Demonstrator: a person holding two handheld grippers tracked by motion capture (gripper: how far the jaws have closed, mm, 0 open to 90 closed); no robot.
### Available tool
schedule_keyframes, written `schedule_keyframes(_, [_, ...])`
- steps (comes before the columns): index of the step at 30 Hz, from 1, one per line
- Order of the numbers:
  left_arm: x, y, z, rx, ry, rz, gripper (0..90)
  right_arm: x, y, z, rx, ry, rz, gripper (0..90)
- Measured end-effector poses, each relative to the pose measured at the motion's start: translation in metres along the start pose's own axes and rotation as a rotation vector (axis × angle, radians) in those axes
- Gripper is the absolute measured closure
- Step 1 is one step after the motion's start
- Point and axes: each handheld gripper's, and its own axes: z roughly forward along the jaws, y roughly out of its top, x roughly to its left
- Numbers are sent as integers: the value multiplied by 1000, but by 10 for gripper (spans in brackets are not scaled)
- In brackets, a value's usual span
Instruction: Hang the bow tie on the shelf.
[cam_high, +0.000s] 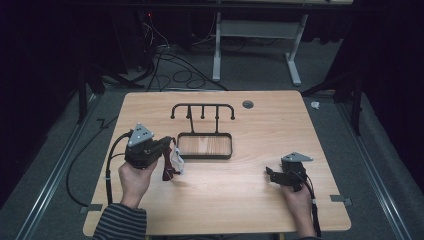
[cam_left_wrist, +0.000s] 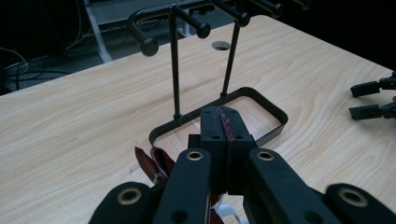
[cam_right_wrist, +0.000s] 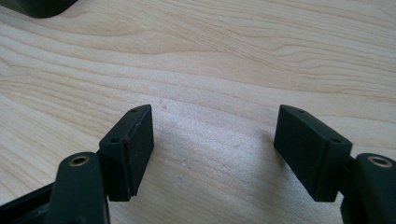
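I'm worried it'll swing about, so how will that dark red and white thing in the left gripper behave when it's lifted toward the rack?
Probably floppy: the dark red and white thing hangs limp below the left gripper, shut on a thin edge. It looks light, so likely to sway. The rack on slim posts might tip if snagged.

Dark red and white strap (cam_high: 172, 162) dangles pinched above the table.
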Motion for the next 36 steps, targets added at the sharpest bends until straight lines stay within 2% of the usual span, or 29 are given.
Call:
schedule_keyframes(9, [-3, 12, 3, -19, -22, 12, 894, 0, 0, 0, 0, 0, 1, 298])
schedule_keyframes(25, [-15, 34, 15, -34, -49, 65, 893, 0, 0, 0, 0, 0, 2, 298])
schedule_keyframes(36, [-18, 46, 26, -37, -83, 65, 893, 0, 0, 0, 0, 1, 0, 298])
